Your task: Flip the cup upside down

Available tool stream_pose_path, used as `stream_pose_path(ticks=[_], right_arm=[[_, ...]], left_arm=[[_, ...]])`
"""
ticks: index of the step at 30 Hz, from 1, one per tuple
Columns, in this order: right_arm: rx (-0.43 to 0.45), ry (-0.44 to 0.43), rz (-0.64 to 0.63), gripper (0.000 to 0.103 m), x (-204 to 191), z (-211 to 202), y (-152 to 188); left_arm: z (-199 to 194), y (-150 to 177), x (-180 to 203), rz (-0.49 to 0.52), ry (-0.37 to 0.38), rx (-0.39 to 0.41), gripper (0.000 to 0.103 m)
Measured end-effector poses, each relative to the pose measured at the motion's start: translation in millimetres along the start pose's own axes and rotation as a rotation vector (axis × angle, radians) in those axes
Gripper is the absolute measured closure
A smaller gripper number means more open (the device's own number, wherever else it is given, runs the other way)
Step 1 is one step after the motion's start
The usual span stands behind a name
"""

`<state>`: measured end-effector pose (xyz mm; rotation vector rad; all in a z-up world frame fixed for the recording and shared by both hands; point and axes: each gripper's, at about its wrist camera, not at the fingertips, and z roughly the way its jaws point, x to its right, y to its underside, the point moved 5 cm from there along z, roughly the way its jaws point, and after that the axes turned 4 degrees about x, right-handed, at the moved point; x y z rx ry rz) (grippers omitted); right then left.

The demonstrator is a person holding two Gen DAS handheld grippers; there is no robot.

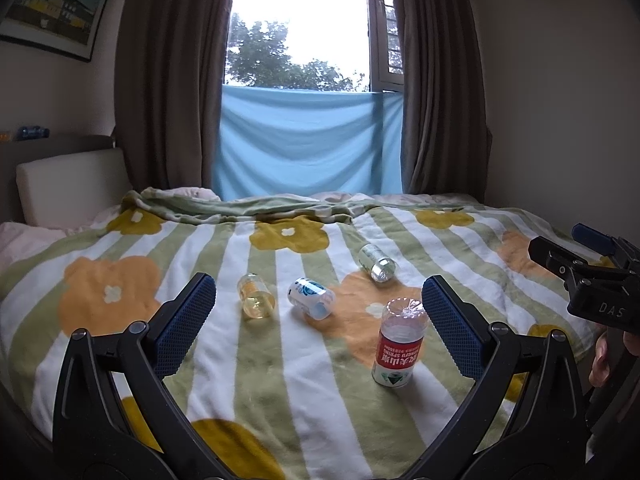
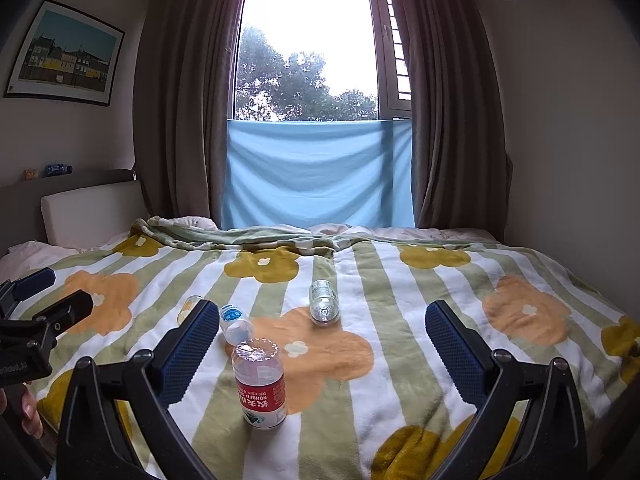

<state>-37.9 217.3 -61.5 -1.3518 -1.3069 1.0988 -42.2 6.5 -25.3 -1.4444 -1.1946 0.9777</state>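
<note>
A clear plastic bottle with a red label (image 1: 397,345) stands inverted on the green-and-white striped flowered blanket (image 1: 280,380), lower right of centre in the left wrist view. The left gripper (image 1: 319,322) is spread wide and holds nothing. The right gripper (image 2: 322,344) is likewise wide and unloaded, with the bottle low between its fingers, untouched.

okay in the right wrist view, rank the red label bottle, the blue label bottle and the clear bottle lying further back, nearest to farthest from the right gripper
1. Red label bottle: standing upside down on the blanket, nearest the right gripper, toward its left finger.
2. Blue label bottle: lying on its side, just behind the left fingertip.
3. Clear bottle: lying on its side near the middle, farthest back.
</note>
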Motion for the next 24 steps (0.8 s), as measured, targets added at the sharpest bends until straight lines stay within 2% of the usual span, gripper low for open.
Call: stream_pose_path(ticks=[10, 13, 18, 24], right_arm=[[-0.006, -0.009, 0.002, 0.0, 2.3, 2.1, 0.8], [-0.004, -0.005, 0.001, 0.0, 2.5, 2.0, 0.6], [0.0, -0.005, 0.002, 0.0, 2.0, 2.5, 1.7], [-0.001, -0.006, 0.001, 0.0, 1.7, 1.9, 1.7]], left_arm=[[0.5, -0.1, 1.3, -0.006, 0.0, -0.001, 0.0], [-2.3, -1.5, 1.6, -0.01, -0.009, 0.021, 0.0], [-9.9, -6.4, 2.6, 0.01, -0.078, 0.078, 0.0], [-13.5, -7.5, 3.6, 0.002, -0.062, 0.105, 0.0]])
